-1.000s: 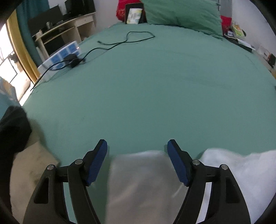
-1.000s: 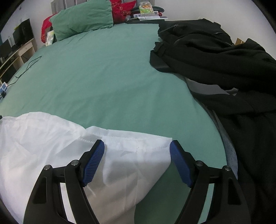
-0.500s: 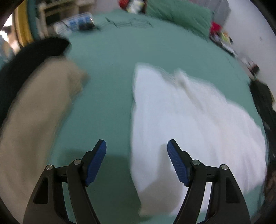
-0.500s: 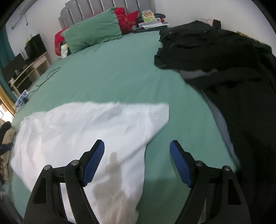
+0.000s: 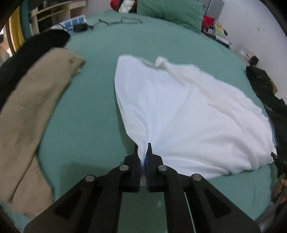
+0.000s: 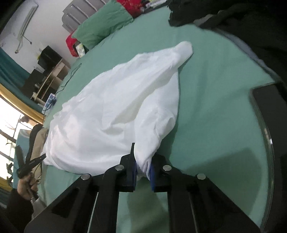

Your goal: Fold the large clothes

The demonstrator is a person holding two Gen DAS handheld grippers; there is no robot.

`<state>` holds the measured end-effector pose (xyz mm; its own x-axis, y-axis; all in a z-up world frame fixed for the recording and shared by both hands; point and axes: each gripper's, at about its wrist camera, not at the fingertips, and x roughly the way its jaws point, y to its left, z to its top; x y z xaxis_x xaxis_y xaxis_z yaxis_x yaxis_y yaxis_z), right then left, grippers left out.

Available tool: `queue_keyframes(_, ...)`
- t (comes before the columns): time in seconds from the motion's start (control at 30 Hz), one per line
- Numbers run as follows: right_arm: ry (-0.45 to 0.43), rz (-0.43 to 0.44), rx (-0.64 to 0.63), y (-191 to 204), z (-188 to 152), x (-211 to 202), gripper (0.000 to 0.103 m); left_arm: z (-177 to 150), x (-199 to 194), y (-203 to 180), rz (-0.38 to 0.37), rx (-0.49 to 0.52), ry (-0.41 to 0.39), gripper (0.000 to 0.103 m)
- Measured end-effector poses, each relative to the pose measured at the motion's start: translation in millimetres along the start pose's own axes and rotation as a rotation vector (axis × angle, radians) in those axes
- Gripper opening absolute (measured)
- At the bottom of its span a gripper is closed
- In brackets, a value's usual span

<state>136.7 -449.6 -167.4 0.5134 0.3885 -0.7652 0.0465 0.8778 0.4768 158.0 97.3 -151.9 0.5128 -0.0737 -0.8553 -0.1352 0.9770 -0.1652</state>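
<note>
A large white garment (image 5: 188, 111) lies spread and rumpled on the green bed sheet (image 5: 86, 114). My left gripper (image 5: 143, 146) is shut on a bunched near corner of it, and the cloth fans out from the pinch. In the right wrist view the white garment (image 6: 116, 111) runs away up the bed. There the jaws of my right gripper (image 6: 143, 157) are closing, and a thick wad of its near edge is squeezed between the blue pads. The left gripper (image 6: 30, 161) shows at the garment's other near corner, held in a person's hand (image 6: 25, 186).
A tan garment (image 5: 32, 111) and a black one (image 5: 26, 50) lie along the bed's left side. A heap of black clothes (image 6: 233, 18) covers the right side. A green pillow (image 5: 170, 12), a power strip (image 5: 75, 21) and a cable lie at the head. A dark bed frame edge (image 6: 269, 116) rims the right.
Both grippers have drawn back across the garment to its near corners, and their jaws, wide open before, have come together on the white cloth. The right gripper has rolled.
</note>
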Motion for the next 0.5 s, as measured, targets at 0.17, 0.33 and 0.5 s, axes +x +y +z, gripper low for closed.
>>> queue_keyframes(0.17, -0.093, -0.079, -0.068, 18.3, -16.9, -40.7, 0.008, -25.6, -42.1, 6.9, 0.010, -0.040, -0.047, 0.005)
queue_keyframes(0.33, -0.092, -0.170, -0.077, 21.6, -46.0, -58.5, 0.008, -70.9, -47.7, 16.6, 0.005, -0.121, 0.028, 0.005)
queue_keyframes(0.5, -0.067, -0.184, -0.038, 15.0, -65.1, -58.5, 0.008, -109.7, -49.2, 26.1, 0.013, -0.160, 0.043, 0.010)
